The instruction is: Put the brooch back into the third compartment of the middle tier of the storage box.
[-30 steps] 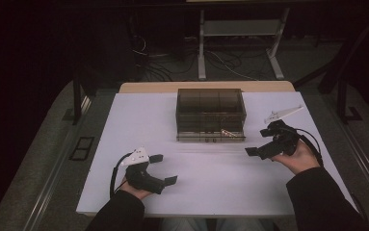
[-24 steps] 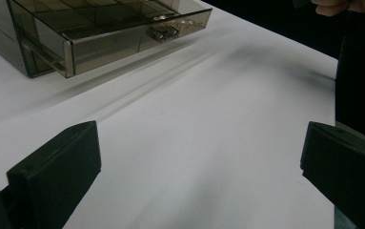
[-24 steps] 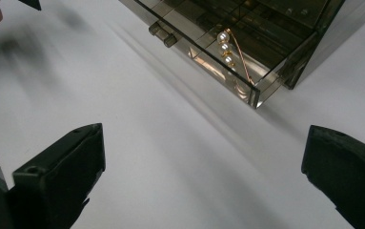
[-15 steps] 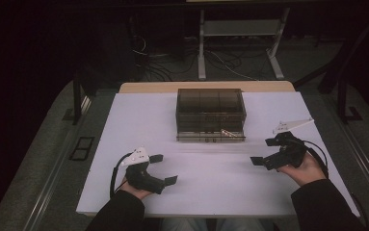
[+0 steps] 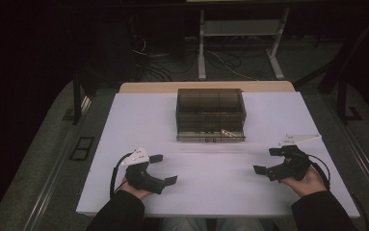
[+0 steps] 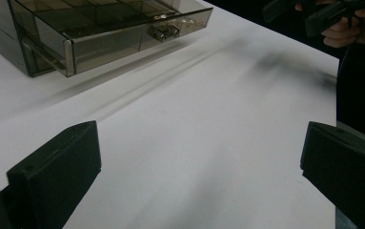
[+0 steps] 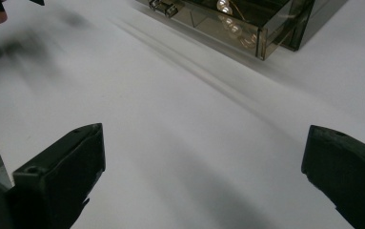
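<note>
A smoky transparent drawer box (image 5: 210, 113) stands at the middle back of the white table (image 5: 138, 125). Its bottom drawer (image 6: 123, 36) is pulled partly out, with a small metal handle (image 6: 165, 32). A pearl necklace (image 7: 231, 23) lies in the drawer's corner. My left gripper (image 5: 164, 169) rests open near the front left. My right gripper (image 5: 268, 160) is open at the front right, held in a hand. Both have nothing between the jaws. In the left gripper view the other gripper (image 6: 313, 12) shows at the top right.
A beige table edge (image 5: 206, 86) lies behind the white sheet. Cables and a metal stand (image 5: 240, 43) sit on the dark floor beyond. Bare white surface stretches between the two grippers and in front of the box.
My right gripper has drawn back from the box's right side toward the front right of the table and dropped lower. The left gripper has stayed in place.
</note>
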`<action>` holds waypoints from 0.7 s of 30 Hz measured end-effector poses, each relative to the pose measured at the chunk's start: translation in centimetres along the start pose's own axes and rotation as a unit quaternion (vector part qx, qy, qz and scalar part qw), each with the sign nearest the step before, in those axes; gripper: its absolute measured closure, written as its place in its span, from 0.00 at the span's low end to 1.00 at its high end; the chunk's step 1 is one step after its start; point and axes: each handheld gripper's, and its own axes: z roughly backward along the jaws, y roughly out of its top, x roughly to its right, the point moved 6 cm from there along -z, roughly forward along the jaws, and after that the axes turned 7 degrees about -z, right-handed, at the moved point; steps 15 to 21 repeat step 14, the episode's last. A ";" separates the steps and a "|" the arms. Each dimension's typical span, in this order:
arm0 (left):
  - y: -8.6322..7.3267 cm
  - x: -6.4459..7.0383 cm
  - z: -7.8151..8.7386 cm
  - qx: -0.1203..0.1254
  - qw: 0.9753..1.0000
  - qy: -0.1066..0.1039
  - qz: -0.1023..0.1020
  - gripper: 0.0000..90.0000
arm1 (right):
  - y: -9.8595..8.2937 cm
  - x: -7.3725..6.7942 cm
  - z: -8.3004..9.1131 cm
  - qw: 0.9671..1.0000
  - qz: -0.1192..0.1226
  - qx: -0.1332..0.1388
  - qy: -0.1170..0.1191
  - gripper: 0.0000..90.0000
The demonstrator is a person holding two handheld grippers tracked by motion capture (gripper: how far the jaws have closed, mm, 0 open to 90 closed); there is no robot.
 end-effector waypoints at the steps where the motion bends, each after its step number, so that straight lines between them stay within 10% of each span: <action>1: 0.0 0.0 0.0 0.000 1.000 0.000 0.000 0.00 | -0.3 0.0 0.0 1.000 -0.002 0.004 0.001 0.00; 21: 0.0 -0.1 0.0 -0.002 1.000 0.000 0.001 0.00 | -2.5 0.4 -0.2 1.000 -0.013 0.024 -0.003 0.00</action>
